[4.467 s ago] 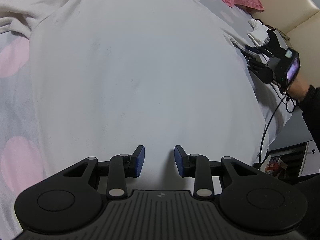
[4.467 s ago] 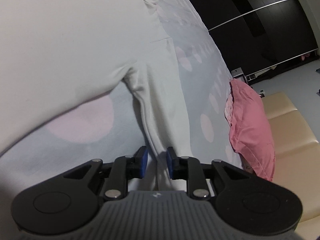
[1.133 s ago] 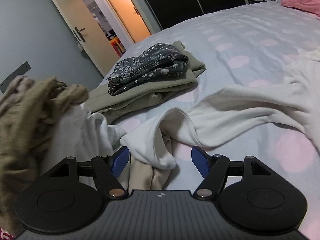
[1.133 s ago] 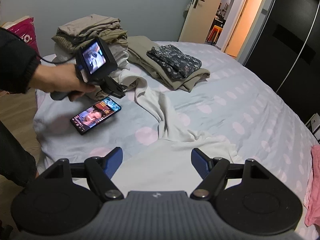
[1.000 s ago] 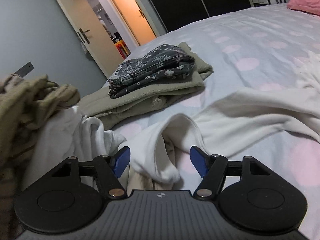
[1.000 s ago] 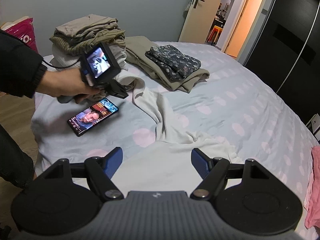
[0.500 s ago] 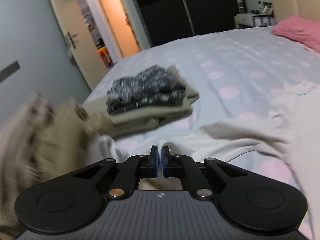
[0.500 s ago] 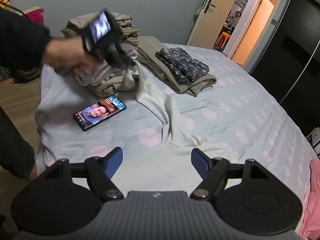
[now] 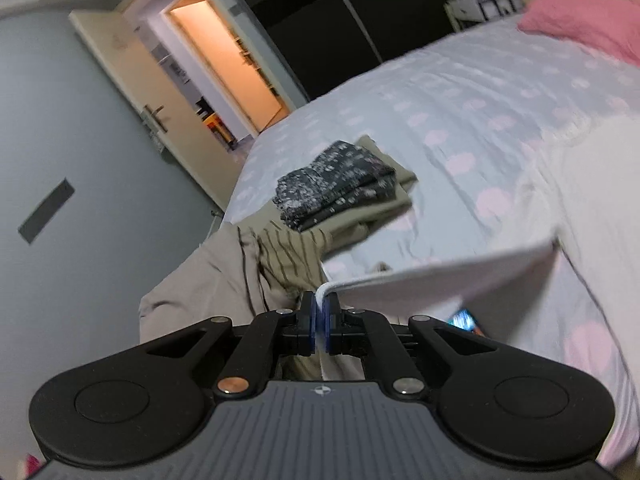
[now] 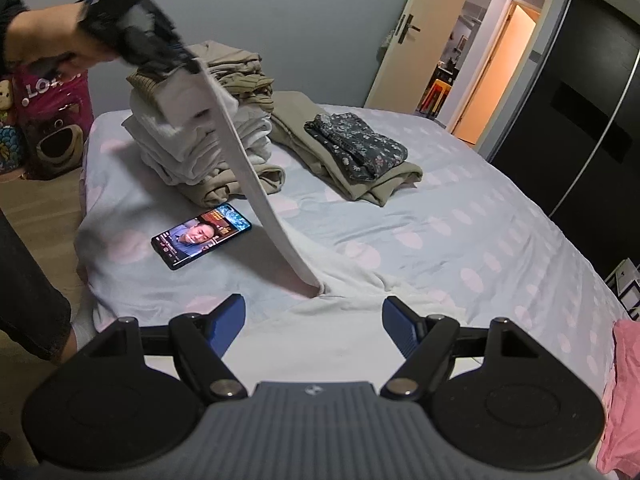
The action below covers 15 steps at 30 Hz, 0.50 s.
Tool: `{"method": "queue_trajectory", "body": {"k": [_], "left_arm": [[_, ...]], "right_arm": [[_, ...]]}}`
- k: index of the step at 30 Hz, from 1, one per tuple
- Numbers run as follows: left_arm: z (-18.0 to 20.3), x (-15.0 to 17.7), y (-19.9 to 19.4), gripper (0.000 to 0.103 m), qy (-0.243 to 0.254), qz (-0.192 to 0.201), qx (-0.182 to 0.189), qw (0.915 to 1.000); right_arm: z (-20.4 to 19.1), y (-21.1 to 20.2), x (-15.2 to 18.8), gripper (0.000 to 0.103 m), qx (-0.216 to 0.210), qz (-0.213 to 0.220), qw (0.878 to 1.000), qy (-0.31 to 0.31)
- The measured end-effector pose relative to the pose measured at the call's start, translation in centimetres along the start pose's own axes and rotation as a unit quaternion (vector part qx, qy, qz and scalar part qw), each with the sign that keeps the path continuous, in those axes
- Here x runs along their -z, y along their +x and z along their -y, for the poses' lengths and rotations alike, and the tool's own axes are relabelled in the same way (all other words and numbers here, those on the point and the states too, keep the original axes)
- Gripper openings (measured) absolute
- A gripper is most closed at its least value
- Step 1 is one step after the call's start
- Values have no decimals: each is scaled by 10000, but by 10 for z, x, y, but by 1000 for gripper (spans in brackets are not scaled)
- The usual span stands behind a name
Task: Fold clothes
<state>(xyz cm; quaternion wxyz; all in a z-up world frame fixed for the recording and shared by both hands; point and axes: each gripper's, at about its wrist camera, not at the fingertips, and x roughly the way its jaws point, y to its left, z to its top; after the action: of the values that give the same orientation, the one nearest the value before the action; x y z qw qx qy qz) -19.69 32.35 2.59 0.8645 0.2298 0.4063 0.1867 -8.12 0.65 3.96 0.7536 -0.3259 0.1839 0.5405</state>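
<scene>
- Left tool (image 9: 319,322): black arms, blue pads, clamped tight on the cuff of the white sleeve (image 10: 256,184); seen blurred, raised at upper left of the right wrist view.
- White garment (image 10: 344,344): soft knit; sleeve stretched taut in a flat band, body lying on the bed (image 10: 480,216) at lower centre.
- Right tool (image 10: 314,322): jaws spread wide, holding nothing, above the garment's body.
- Bed sheet: pale grey, pink dots.
- Stack of folded beige and white clothes (image 10: 200,132), upper left.
- Floral folded piece (image 10: 356,146) on olive cloth.
- Phone (image 10: 201,236), glossy, screen lit, beside the sleeve.
- Pink pillow (image 9: 588,20), upper right of the left wrist view.

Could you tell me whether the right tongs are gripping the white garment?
No, the right tongs stand open above the white garment.
</scene>
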Motion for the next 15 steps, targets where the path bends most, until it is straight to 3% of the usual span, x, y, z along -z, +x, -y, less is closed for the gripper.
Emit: {"method": "queue_trajectory", "body": {"k": [4, 6, 9, 11, 15], "left_arm": [[28, 18, -14, 2, 731, -309, 180, 9967], [58, 32, -11, 2, 1352, -744, 527, 9866], [98, 54, -8, 2, 2136, -1351, 888, 9634], [106, 61, -9, 2, 2299, -1512, 916, 9570], [96, 70, -10, 2, 2221, -1779, 930, 9541]], "right_arm": [[5, -4, 5, 78, 74, -12, 9999, 70], [6, -5, 6, 78, 84, -35, 9999, 86], [8, -5, 9, 78, 78, -68, 9999, 111], [8, -4, 9, 78, 88, -86, 9999, 108], [5, -7, 10, 78, 81, -64, 9999, 26]]}}
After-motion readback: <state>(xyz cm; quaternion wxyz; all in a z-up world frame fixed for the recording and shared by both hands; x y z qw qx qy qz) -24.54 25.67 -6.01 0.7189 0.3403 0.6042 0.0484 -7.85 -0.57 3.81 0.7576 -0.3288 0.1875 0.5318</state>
